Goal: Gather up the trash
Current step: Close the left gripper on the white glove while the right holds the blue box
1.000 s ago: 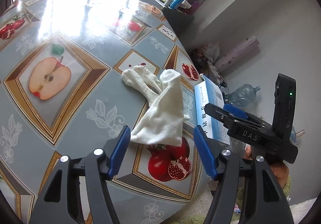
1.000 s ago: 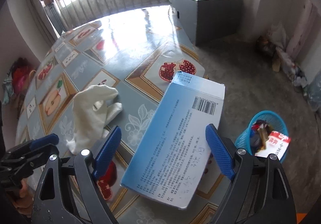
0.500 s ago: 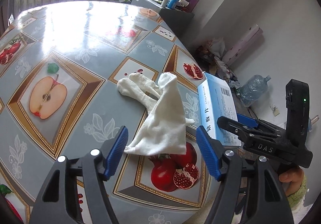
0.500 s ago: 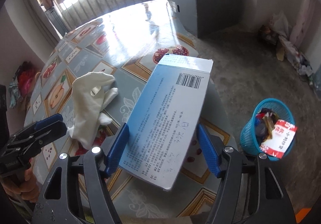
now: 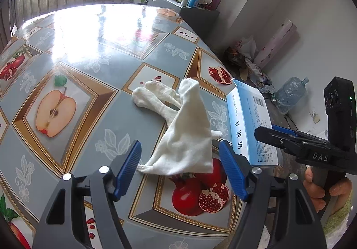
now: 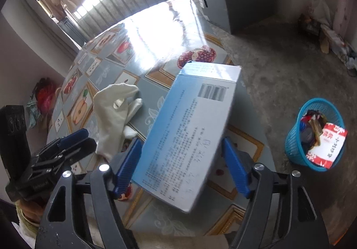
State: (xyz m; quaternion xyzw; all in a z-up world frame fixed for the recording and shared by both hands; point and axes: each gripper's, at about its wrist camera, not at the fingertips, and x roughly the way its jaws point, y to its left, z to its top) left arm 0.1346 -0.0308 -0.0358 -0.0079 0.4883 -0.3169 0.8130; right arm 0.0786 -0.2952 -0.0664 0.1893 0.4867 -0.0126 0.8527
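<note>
Blue-and-white carton: a flat printed box [image 6: 189,133] is seen between the pads of the right gripper [image 6: 181,168], its near end raised off the table [image 5: 93,115] and overhanging the table's near edge.
Right fingers: the jaws are opening; the left pad looks to be against the box's left edge, while a gap is seen at the right pad, so no firm clamp can be claimed.
Box long axis: it runs away from the right gripper, near end low between the pads, barcode end far and tipped toward the upper right.
White cloth glove: the glove [image 5: 185,133] lies limp on the table, just left of the box, its cuff edge nearest the left gripper [image 5: 180,171].
Left fingers: they are held apart, empty, with the cuff just ahead of the gap between them.
Glove long axis: cuff near, fingers pointing away and to the upper left.
Nearer hand: the glove is judged to belong to the left gripper, the box to the right.
Destination: a blue basket [image 6: 299,155] stands on the floor to the right of the table, already holding wrappers.
</note>
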